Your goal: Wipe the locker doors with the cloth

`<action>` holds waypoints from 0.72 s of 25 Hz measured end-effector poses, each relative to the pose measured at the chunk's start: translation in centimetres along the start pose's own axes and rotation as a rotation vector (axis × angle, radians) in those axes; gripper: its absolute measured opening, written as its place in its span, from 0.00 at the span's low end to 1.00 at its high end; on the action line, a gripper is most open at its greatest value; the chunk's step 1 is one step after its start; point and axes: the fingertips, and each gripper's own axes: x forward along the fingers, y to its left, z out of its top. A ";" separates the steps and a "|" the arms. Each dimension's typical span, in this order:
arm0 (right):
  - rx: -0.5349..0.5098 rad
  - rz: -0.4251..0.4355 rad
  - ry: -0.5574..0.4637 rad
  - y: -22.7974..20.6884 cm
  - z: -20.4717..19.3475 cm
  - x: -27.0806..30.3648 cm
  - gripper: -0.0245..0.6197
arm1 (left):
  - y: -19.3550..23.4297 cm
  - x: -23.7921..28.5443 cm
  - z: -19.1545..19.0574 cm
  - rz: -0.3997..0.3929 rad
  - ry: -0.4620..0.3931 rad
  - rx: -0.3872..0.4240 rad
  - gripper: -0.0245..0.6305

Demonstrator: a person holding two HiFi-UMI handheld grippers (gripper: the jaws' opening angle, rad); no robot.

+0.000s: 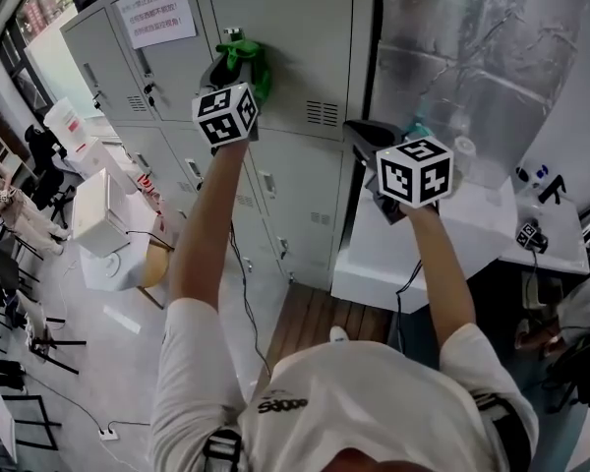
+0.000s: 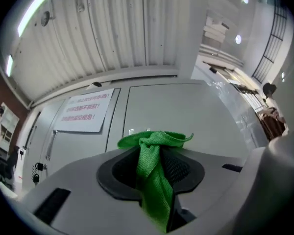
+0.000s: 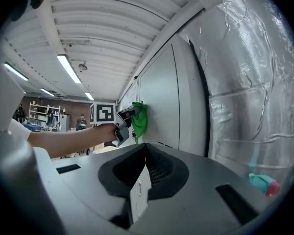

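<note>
A green cloth (image 1: 251, 62) is pressed against an upper grey locker door (image 1: 295, 37), and my left gripper (image 1: 233, 57) is shut on it. In the left gripper view the cloth (image 2: 154, 175) hangs bunched between the two jaws, with the locker door (image 2: 186, 109) right behind it. My right gripper (image 1: 367, 138) is held lower and to the right, near the end of the locker row, shut with nothing in it. The right gripper view looks past its closed jaws (image 3: 145, 148) at the left gripper (image 3: 123, 124) and the cloth (image 3: 140, 119) on the door.
A paper notice (image 1: 157, 13) is stuck on the locker door further left. Foil sheeting (image 1: 472, 47) covers the wall to the right, above a white table (image 1: 452, 249). White boxes (image 1: 103, 214) and chairs stand on the floor at the left.
</note>
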 end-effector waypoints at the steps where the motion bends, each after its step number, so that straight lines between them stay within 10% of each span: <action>1: 0.003 -0.001 0.001 -0.1 -0.1 0.0 0.05 | 0.0 -0.1 -0.2 0.006 -0.005 0.024 0.21; 18: 0.059 -0.136 0.039 -3.3 -3.1 -2.6 0.05 | -13.8 -1.4 -3.5 -0.203 -0.066 0.042 0.20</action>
